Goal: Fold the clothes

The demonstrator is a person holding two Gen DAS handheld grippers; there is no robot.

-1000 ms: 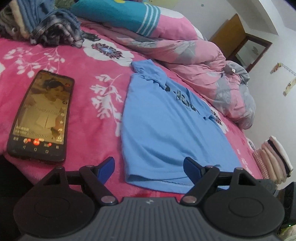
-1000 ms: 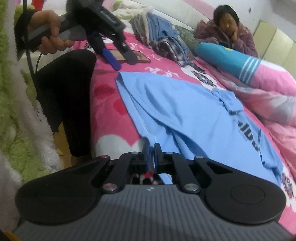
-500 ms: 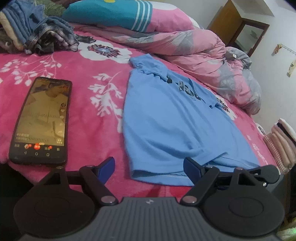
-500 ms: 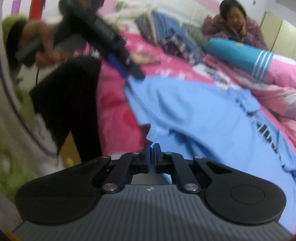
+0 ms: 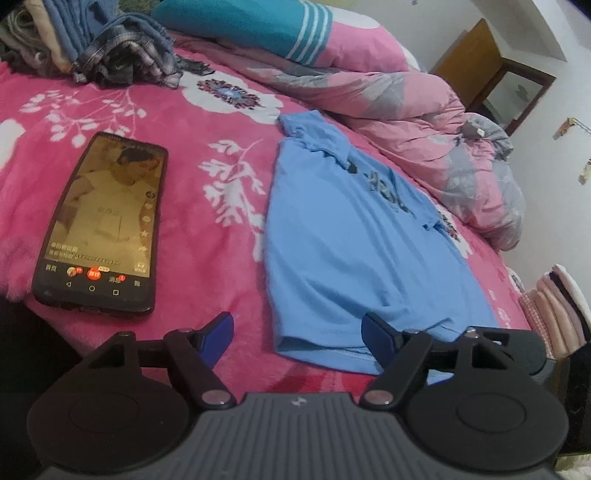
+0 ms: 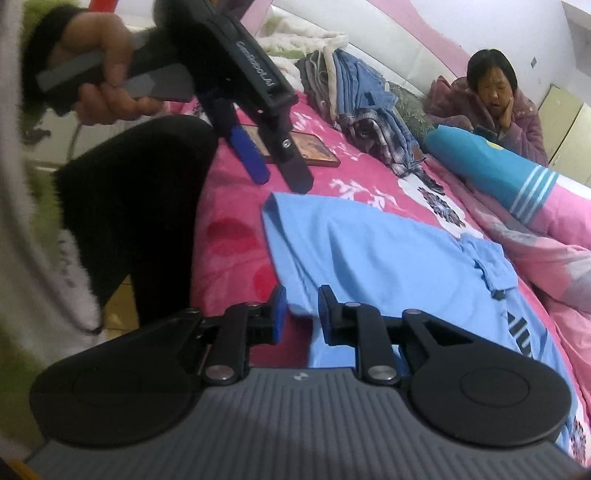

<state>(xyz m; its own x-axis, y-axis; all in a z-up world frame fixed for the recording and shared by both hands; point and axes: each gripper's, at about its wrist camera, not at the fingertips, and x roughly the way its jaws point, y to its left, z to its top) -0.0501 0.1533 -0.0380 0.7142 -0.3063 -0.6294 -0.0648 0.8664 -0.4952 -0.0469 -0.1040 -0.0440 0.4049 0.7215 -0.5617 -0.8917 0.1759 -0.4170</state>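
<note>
Shirts laid out: one blue shirt [image 5: 354, 251], flat on the pink floral blanket [image 5: 207, 155], hem at the near edge of the bed, collar to the far side.
Phones: one phone [image 5: 101, 221], screen lit, on the blanket left of the shirt and apart from it.
Clothes heaps: one pile [image 5: 92, 48] of plaid and denim garments at the far left; one folded stack [image 5: 557, 306] at the right edge, off the blanket.
Bedding: one teal-and-pink pillow [image 5: 280, 29]; one crumpled pink-grey quilt [image 5: 424, 122] beyond the shirt.
Persons: one seated at the far side of the bed [image 6: 509, 122].
Writing: dark print on the shirt's chest, not readable; small characters on the phone screen, too small to read; white lettering on the left tool's body, blurred.
Left gripper [image 5: 297, 330]: held in a hand [image 6: 99, 70] above the near edge of the bed, tilted down toward the shirt's near left corner; jaws wide apart and closing, nothing between them.
Right gripper [image 6: 299, 314]: pointing down over the shirt's hem; jaws a narrow gap apart and opening, cloth below the gap, not clamped.
</note>
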